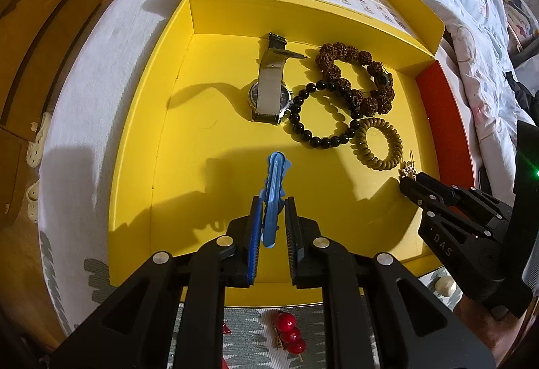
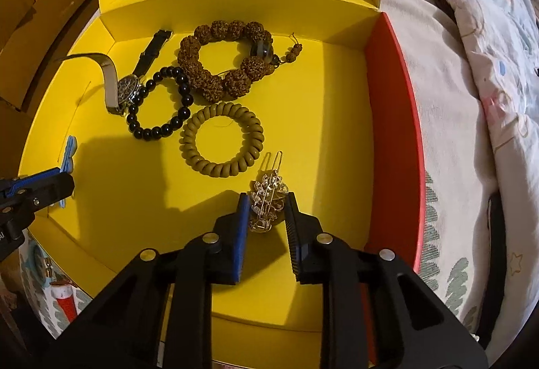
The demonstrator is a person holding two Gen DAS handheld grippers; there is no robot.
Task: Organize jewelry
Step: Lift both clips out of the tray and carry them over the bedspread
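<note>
While your left hand-held gripper (image 1: 272,210) pinches the light, stiff blue clip (image 1: 274,197), your right hand-held gripper (image 2: 267,209) pinches the fragile rhinestone hairpin (image 2: 266,200); grip its metal bar.

Both grippers (image 1: 272,200) (image 2: 267,197) steeply downward, fingers (image 1: 253,217) near-closed.

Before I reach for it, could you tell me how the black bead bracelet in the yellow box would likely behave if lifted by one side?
The black bead bracelet would probably sag: its loop already lies bent, not round. Its glossy round beads look slippery, so the fingers may slide off. It touches the watch and the brown bead bracelet, so lifting may nudge them.
</note>
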